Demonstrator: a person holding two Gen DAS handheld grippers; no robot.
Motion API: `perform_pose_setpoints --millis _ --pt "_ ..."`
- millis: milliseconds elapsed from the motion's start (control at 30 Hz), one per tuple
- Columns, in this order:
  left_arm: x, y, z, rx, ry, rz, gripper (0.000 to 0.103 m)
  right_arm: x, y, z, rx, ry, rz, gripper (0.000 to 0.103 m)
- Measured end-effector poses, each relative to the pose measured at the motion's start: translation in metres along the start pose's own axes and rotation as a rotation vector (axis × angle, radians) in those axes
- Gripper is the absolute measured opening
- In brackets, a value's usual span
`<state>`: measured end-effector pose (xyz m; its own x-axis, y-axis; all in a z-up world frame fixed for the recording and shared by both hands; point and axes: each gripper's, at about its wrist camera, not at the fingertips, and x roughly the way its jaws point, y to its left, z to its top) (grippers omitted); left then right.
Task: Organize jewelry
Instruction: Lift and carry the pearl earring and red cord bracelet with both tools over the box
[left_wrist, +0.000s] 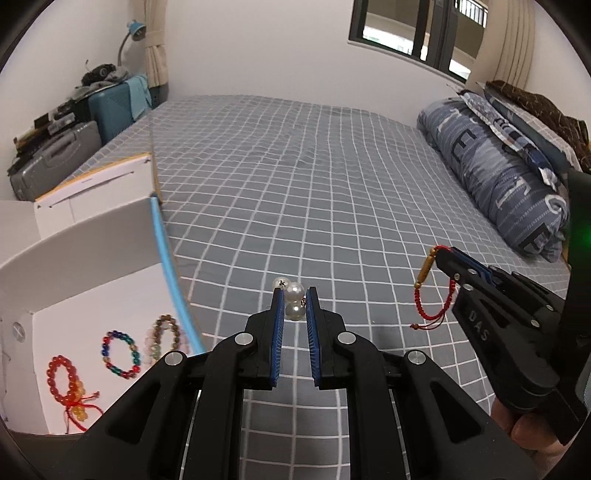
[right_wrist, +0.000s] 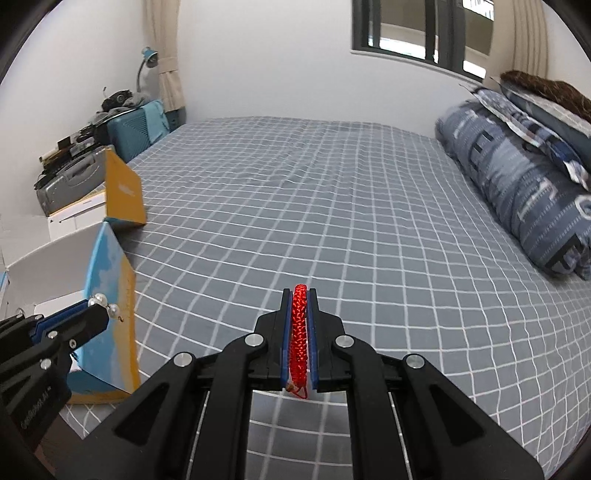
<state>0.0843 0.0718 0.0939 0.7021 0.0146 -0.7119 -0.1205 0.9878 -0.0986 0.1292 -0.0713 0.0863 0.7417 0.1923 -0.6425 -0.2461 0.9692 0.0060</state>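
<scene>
Both tongs are carrying jewelry above the bed (left_wrist: 332, 192), clear of the checked sheet, likely so the pieces do not drag on the way to the box.

Left tongs (left_wrist: 295, 306) are pinching a pearl piece (left_wrist: 294, 291) at the very tips; the pads are closed only as far as the pearls allow. Three pearls are showing in the left wrist view, with a small metal link between them. The right wrist view shows only two.

Right tongs (right_wrist: 299, 306) are clamped tight on a red cord bracelet (right_wrist: 298, 332), the braid running lengthwise between the pads. From the left view, its gold tube bead (left_wrist: 424, 267) and loose knotted ends are hanging free below the tips.

The open white box (left_wrist: 92, 295) is sitting at the left edge of the bed, just beside the left tongs. Three beaded bracelets are lying flat inside it, spread side by side: one red-orange bracelet (left_wrist: 68, 387), one multicolour bracelet (left_wrist: 121, 354), one brown-pink bracelet (left_wrist: 166, 339). Judging by that row, the box is the collection point, and two pieces are not yet in.
</scene>
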Motion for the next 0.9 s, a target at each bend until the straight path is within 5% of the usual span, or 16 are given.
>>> perform_pose_setpoints --millis 900 --pt "-0.068 0.146 -0.011 -0.179 -0.095 0.226 0.011 -0.02 0.163 0.025 -0.145 -0.053 0.248 0.007"
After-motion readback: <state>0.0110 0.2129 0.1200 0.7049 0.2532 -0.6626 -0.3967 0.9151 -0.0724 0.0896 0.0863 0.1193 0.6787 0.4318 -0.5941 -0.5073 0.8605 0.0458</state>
